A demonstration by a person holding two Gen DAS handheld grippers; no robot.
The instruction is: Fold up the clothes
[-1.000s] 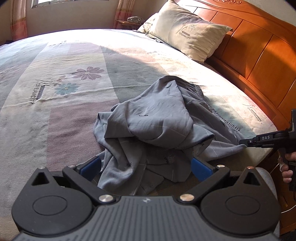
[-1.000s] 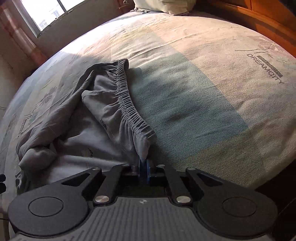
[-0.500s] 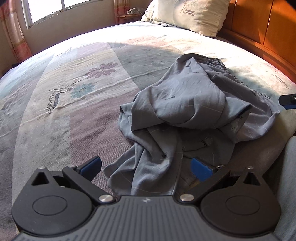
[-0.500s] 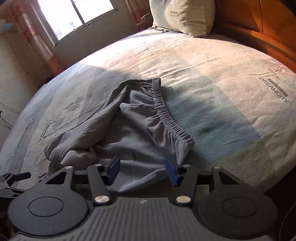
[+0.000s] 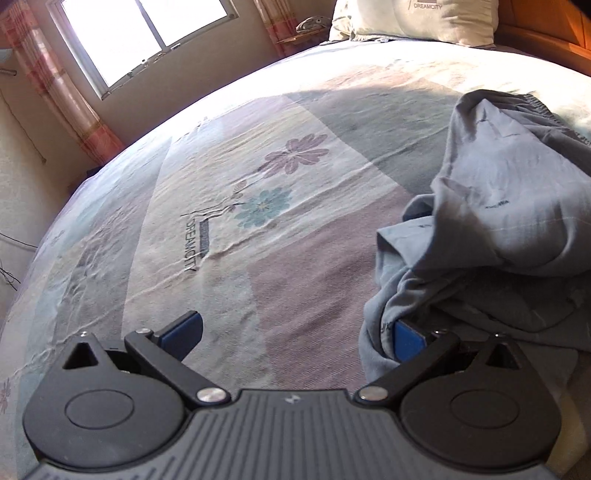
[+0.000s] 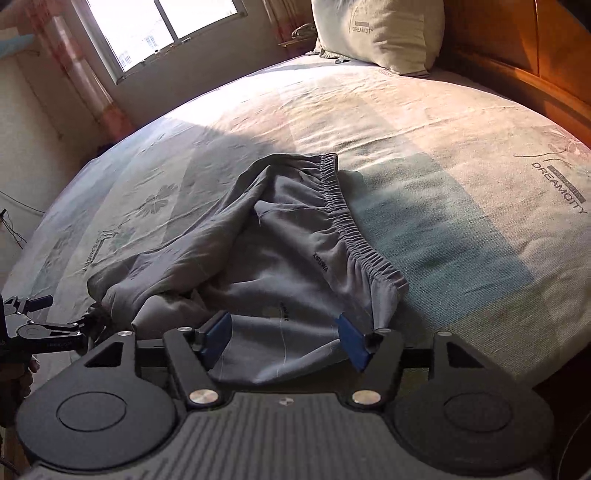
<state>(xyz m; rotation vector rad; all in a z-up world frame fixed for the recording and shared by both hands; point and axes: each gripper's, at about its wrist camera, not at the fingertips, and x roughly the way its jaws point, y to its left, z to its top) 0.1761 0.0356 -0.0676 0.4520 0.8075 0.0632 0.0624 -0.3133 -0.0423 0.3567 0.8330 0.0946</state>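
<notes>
The right gripper (image 6: 284, 341), jaws just opened wide, holds nothing; the crumpled grey elastic-waist trousers (image 6: 266, 254) lie mid-frame (hem between its blue pads). The left gripper (image 5: 295, 338) gapes empty, trousers at right on the patterned bedsheet (image 5: 221, 206).

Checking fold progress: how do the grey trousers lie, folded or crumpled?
Crumpled: the grey trousers lie bunched on the bed, legs heaped, elastic waistband curving loose.

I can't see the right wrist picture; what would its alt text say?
Grey shorts lie crumpled on a patterned bed, with the open right gripper over their near edge. A pillow rests by the wooden headboard.
</notes>
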